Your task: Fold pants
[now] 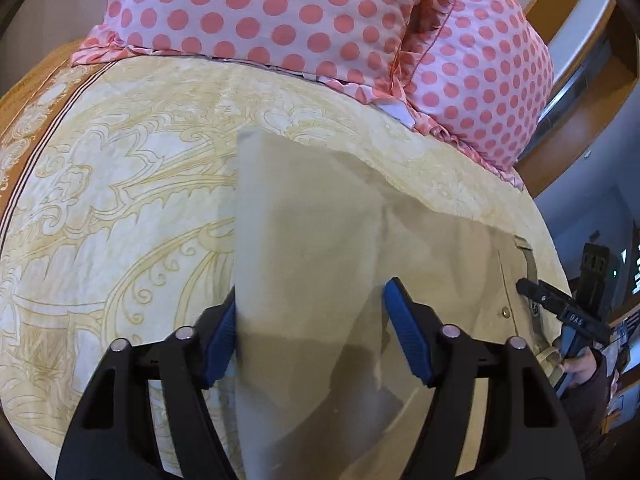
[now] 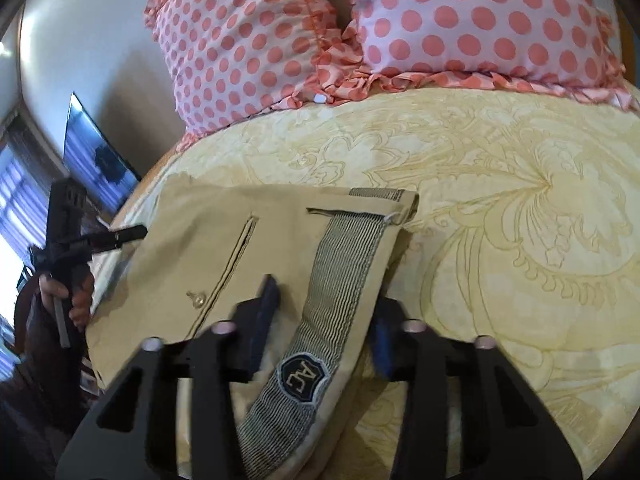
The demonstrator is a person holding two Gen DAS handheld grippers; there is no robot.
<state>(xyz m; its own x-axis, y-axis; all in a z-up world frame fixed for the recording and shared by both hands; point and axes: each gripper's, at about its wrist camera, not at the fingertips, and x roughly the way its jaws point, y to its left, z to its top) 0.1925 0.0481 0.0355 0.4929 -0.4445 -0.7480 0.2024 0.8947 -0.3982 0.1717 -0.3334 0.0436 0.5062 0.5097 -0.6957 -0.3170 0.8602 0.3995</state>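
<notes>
The khaki pants (image 2: 248, 240) are seen lying on the patterned yellow bedspread (image 2: 520, 200), below two pink polka-dot pillows (image 2: 460, 28). A fold appears to have been made already: in the left wrist view a leg panel (image 1: 304, 240) is laid over the rest of the cloth with a straight edge on its left, and the garment is judged to be about halfway folded. A further fold and a smoothing of the cloth are judged to be left.

In the right wrist view the striped grey waistband (image 2: 344, 264), with its dark AC badge (image 2: 303, 376), is seen running between the blue pads of the right gripper (image 2: 324, 332). The jaws are held wide apart on either side of the band, and nothing is pinched, though the left pad seems to rest on the cloth. A welt pocket with a button (image 2: 197, 300) is seen just beside that pad.

The left gripper (image 1: 310, 336) is likewise held wide open, with the folded leg panel lying between and beneath its pads; no cloth is gripped. Whether the pads touch the fabric cannot be told
</notes>
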